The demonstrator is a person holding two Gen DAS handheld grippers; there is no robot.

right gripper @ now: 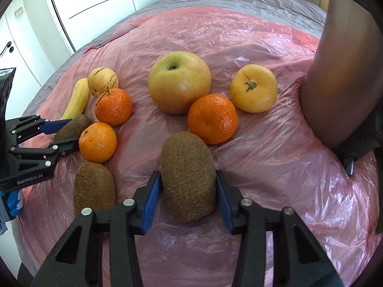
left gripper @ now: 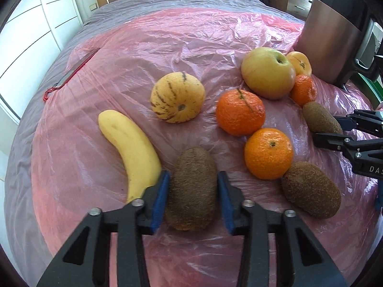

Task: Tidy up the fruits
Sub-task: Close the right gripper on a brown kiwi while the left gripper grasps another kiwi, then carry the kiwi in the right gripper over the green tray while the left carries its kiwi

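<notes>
We hold two kiwis at once, one per tool, so both can join a like-with-like group, as we judge it. Item: left gripper (left gripper: 194, 191), blue pads closed against the flanks of a fuzzy brown oval kiwi (left gripper: 192, 189) that lies beside the smooth, curved banana (left gripper: 134, 150). Item: right gripper (right gripper: 188, 186), narrowed onto a second kiwi (right gripper: 188, 174), pads pressing its sides, in front of a pebbly mandarin (right gripper: 212, 118). Item: third kiwi (right gripper: 93, 189), loose, between the two tools. Item: two further mandarins (left gripper: 240, 112), dimpled and round, touching each other. Item: large waxy yellow-green apple (right gripper: 179, 82); a paler, flattened yellow fruit (right gripper: 253, 88) near it. Item: ribbed, striped yellow melon (left gripper: 178, 96). All rest on crinkled, glossy pink plastic sheet (left gripper: 167, 43) over a grey bed, soft underfoot for rolling fruit.
</notes>
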